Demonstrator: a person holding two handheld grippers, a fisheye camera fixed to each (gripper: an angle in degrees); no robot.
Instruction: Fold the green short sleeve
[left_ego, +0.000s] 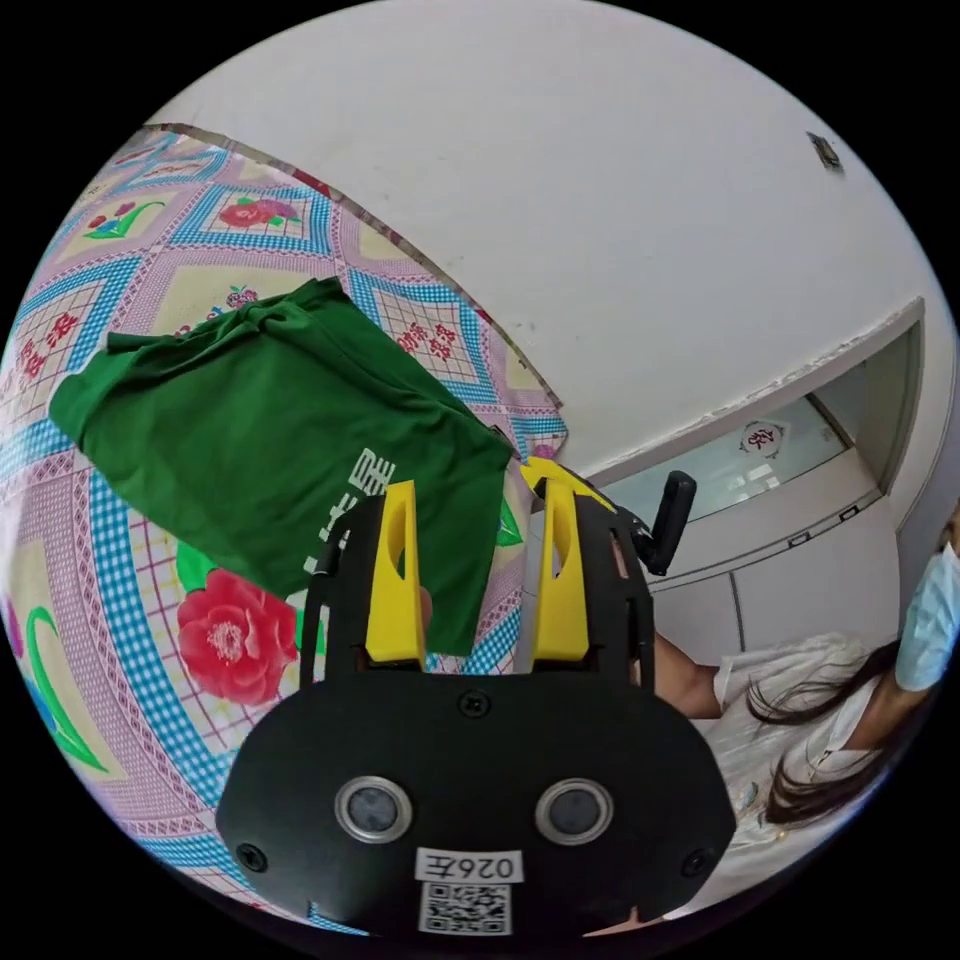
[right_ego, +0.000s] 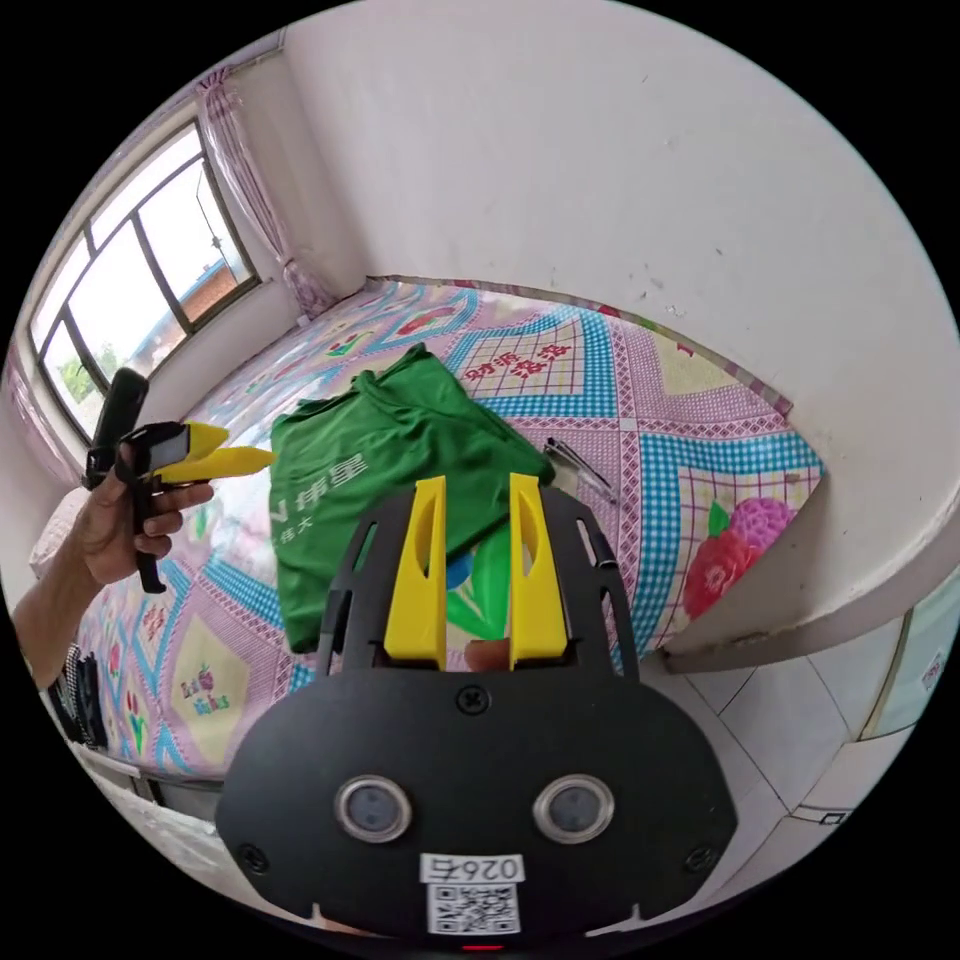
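In the left gripper view my left gripper (left_ego: 480, 500) stands low in the middle of the frame, its two yellow jaws parted with a clear gap and nothing between them. The left jaw overlaps the lower right corner of the green short sleeve (left_ego: 270, 440); I cannot tell whether it touches the cloth or only hangs above it. Beside the right jaw a second yellow tip with a black handle pokes in: my right gripper (left_ego: 565, 480), seen from the side, so I cannot tell its state from here.

In the right gripper view my right gripper (right_ego: 478, 495) sits low in the centre, jaws apart and empty, their tips over the near edge of the shirt. The shirt lies partly folded on the patterned bedspread (right_ego: 690, 470), a rough rectangle with the collar toward the upper middle of the frame and white lettering on the side nearer the left. A small dark pen-like thing (right_ego: 580, 465) lies on the spread just right of the shirt; it is too small to make out.

At the left edge of that view my hand (right_ego: 120, 520) holds the left gripper by its black handle, its yellow jaws pointing toward the shirt's left edge, apart from it. Above it, in the upper left, is a window (right_ego: 130, 300) with a curtain; a pale wall fills the top.
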